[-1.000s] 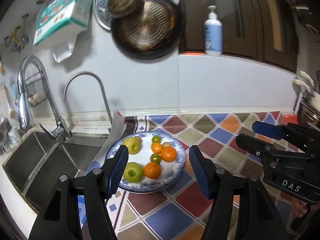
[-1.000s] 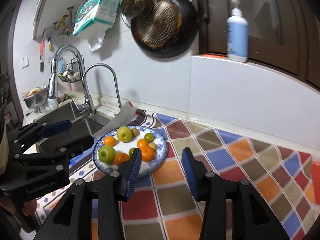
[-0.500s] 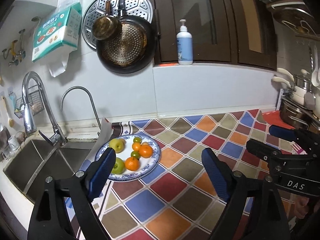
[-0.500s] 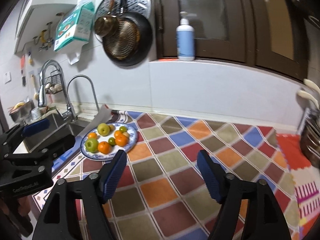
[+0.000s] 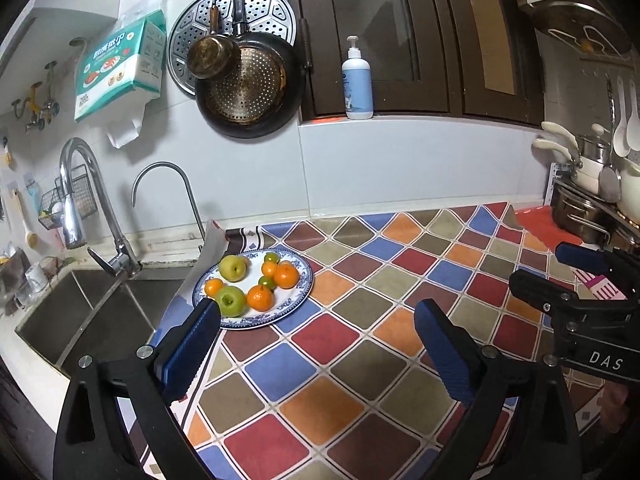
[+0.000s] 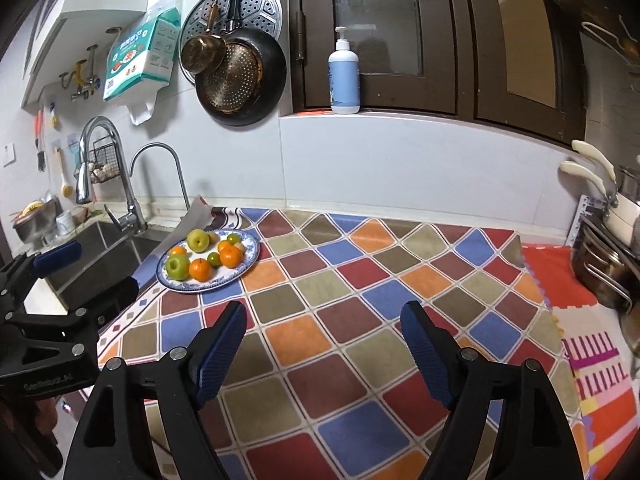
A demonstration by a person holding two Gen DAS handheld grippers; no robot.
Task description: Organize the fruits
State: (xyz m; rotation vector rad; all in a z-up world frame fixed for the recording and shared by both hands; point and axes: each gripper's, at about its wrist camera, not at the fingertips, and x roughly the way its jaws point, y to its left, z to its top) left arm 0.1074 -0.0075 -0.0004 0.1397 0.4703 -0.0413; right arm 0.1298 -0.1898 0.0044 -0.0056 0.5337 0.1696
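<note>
A blue-and-white plate point(image 5: 298, 305) holds two green apples point(image 5: 231, 301), several oranges point(image 5: 260, 297) and small green citrus. It sits on the chequered counter mat beside the sink, and also shows in the right wrist view point(image 6: 234, 273). My left gripper point(image 5: 318, 340) is open and empty, held back from the plate, which lies beyond its left finger. My right gripper point(image 6: 322, 336) is open and empty over the mat, well right of the plate. Each gripper shows at the edge of the other's view.
A steel sink point(image 5: 80, 312) with two taps point(image 5: 76, 200) lies left of the plate. Pans point(image 5: 248, 92) hang on the wall; a soap bottle point(image 5: 357, 80) stands on a ledge. Pots point(image 6: 608, 272) stand at the far right on a red mat.
Both grippers have pulled back and up from the plate and opened wider. The plate of fruit now looks smaller and farther away in both views.
</note>
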